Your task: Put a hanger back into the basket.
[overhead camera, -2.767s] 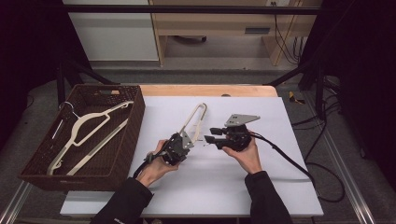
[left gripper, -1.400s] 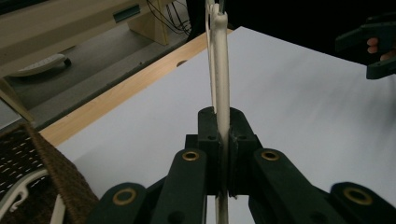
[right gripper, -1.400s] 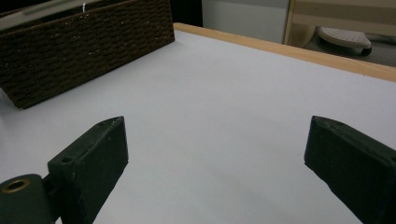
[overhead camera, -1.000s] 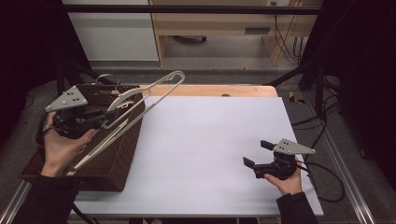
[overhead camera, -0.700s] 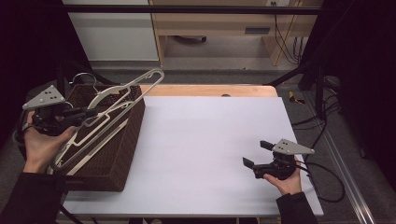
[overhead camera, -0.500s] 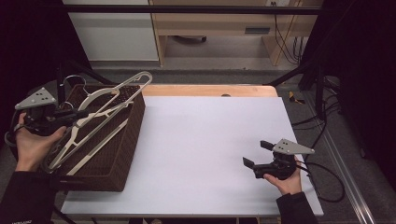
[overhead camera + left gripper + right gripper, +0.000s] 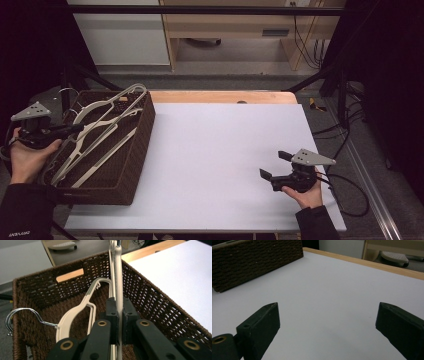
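A cream plastic hanger (image 7: 111, 106) slants over the dark wicker basket (image 7: 136, 150) at the table's left, its far end above the basket's back rim. My left gripper (image 7: 75, 129) is at the basket's left side, shut on that hanger. In the left gripper view the pads pinch its thin bar (image 7: 119, 290), with my left gripper (image 7: 119, 315) over the basket's inside. Another cream hanger (image 7: 75, 315) with a metal hook (image 7: 15, 315) lies in the basket. My right gripper (image 7: 274, 164) rests open on the table's right part, and my right gripper (image 7: 329, 322) has nothing between its jaws.
The white table top (image 7: 225, 145) stretches between the basket and the right hand, with a wooden strip (image 7: 220, 96) along its far edge. A cable (image 7: 345, 190) trails off the right gripper. The basket's outer wall (image 7: 257, 262) stands at the far left in the right gripper view.
The left hand has carried the hanger leftward and down, from high over the basket's right rim to low over the basket. The right hand has stayed put.
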Action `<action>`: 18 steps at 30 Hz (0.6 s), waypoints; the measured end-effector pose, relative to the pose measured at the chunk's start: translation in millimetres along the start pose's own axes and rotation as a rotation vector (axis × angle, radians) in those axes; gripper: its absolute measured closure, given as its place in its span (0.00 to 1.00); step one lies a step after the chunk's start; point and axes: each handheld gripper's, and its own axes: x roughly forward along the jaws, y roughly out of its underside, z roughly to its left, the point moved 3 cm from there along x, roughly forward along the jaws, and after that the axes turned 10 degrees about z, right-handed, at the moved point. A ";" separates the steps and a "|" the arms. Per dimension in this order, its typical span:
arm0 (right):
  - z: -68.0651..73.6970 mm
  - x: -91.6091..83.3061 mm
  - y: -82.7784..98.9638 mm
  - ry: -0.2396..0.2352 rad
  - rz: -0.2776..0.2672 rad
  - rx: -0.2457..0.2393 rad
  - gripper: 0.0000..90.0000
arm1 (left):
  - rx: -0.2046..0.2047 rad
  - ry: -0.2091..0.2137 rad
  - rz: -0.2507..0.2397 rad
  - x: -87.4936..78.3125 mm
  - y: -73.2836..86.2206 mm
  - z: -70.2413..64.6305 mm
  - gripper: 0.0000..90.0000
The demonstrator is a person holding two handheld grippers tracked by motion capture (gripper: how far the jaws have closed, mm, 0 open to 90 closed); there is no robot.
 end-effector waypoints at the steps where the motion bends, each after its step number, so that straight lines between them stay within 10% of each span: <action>1: 0.1 0.0 0.0 -0.001 0.000 0.001 0.06 | 0.007 -0.010 0.019 2.6 0.7 -0.2 0.96; 11: -0.1 -0.8 -0.3 -0.004 -0.002 0.004 0.06 | -0.079 0.075 0.132 32.8 19.9 1.5 0.96; 18: -0.2 -0.5 -0.3 -0.004 0.000 0.003 0.06 | -0.164 0.025 0.230 56.0 42.1 7.5 0.93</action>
